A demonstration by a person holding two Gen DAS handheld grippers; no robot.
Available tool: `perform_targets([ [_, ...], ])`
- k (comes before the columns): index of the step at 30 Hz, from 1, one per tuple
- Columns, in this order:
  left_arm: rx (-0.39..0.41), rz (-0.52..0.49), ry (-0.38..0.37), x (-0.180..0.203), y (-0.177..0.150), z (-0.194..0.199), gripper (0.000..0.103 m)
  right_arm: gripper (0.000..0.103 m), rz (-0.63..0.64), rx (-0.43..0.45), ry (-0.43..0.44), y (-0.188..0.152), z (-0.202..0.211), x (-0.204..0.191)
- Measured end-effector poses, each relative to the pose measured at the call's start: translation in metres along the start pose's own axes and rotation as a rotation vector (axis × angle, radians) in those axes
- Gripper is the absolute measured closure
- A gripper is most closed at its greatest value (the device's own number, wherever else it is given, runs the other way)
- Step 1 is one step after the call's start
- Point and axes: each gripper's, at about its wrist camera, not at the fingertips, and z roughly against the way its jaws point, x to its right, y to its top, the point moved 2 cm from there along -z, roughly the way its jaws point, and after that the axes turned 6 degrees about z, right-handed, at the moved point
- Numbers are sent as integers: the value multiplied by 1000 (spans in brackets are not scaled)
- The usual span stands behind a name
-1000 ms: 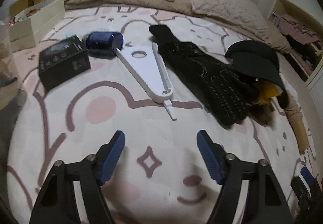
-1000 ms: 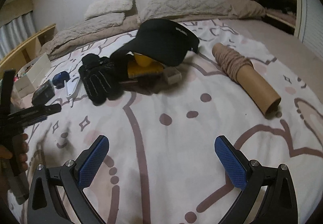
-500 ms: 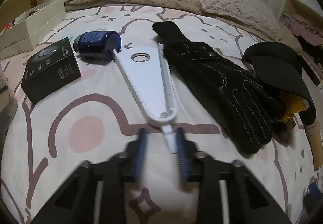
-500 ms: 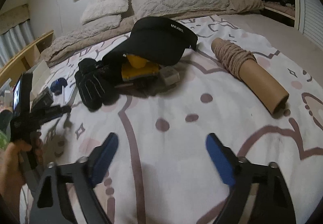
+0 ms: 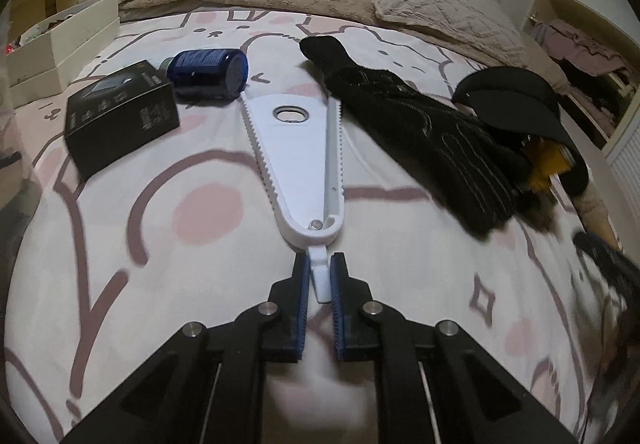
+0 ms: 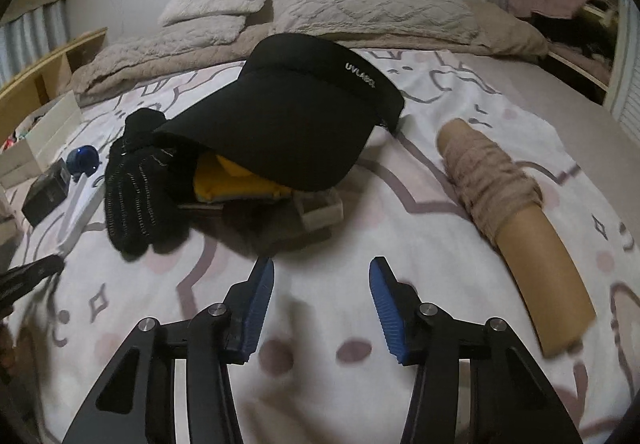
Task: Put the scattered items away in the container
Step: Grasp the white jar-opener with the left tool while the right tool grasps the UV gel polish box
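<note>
bed (image 5: 208,204) sheet is sagging while i'm pinching the white tool (image 5: 298,160) by its thin tab with my left claw (image 5: 320,278), so it could twist free; right claw (image 6: 322,284), narrowing, is gripping nothing.

The black sun visor (image 6: 304,124) covered most of a yellow item (image 6: 236,182), so its kind was unclear. At the far left, the cream open box (image 5: 60,40) was cut off by the frame's edge, its contents too small to tell.

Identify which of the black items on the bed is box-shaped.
The black box beside the blue jar: rigid, flat-sided, with printed faces. The black glove and black visor are soft fabric.
</note>
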Motion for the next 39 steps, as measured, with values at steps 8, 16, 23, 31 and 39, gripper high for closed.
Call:
perform_targets([
  [8, -16, -65, -23, -8, -36, 29, 99, 52, 62, -108, -2, 12, -36, -2],
  [16, -27, -113, -32, -16, -64, 51, 99, 52, 105, -119, -36, 24, -47, -6],
  [23, -33, -88, -50, -12, -51, 44, 84, 69, 157, -121, -43, 27, -54, -11],
  [31, -33, -69, -47, 0, -22, 20, 44, 71, 140, -102, -31, 15, -37, -10],
  [39, -15, -40, 39, -2, 9, -6, 44, 71, 186, -105, 13, -13, -6, -28],
])
